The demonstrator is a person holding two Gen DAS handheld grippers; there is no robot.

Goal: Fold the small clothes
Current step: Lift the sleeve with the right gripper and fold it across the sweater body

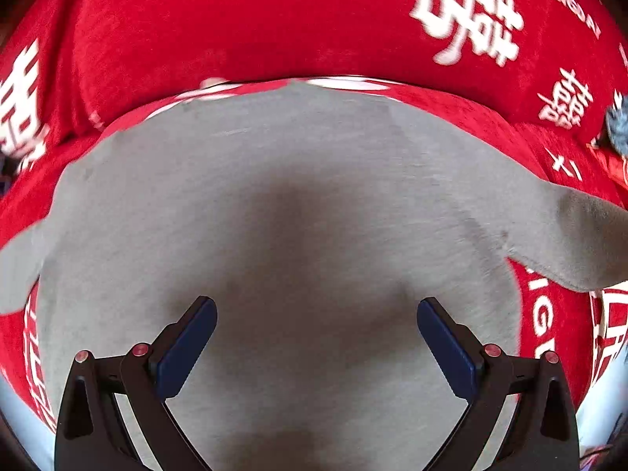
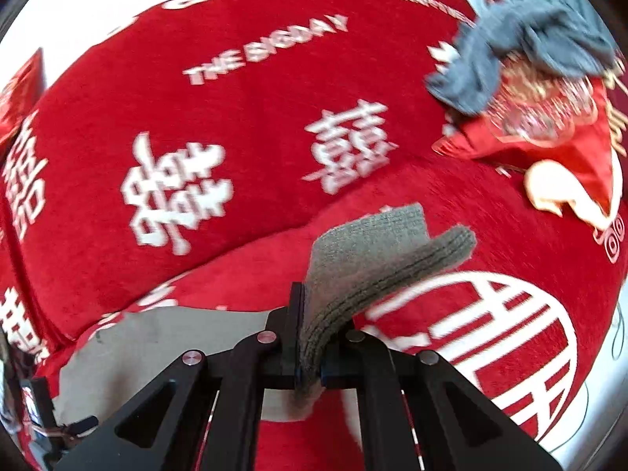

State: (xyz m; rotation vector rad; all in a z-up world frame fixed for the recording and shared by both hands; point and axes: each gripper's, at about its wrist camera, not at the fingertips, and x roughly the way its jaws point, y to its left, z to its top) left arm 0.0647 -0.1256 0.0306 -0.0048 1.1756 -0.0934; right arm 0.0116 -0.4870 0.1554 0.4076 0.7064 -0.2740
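Pinching a ribbed edge of the grey garment (image 2: pixel 376 271) shut, the right tool (image 2: pixel 304 353) lifted it off the red blanket (image 2: pixel 219 117), while the left tool (image 1: pixel 316 337) hovered open directly above the cloth's flat spread.

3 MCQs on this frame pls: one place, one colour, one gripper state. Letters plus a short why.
1. Where does the dark blue-grey cloth lie?
A. far right on the red blanket
B. in the left gripper
C. under the grey garment

2. What colour is the garment below the left gripper?
A. white
B. grey
C. red

3. How is the right gripper?
A. wide open
B. shut on nothing
C. shut on the garment's edge

Key: 1 A, it lies bunched at the upper right of the right wrist view. 2 B, the grey garment is spread out there. 3 C, cloth is pinched between the fingers.
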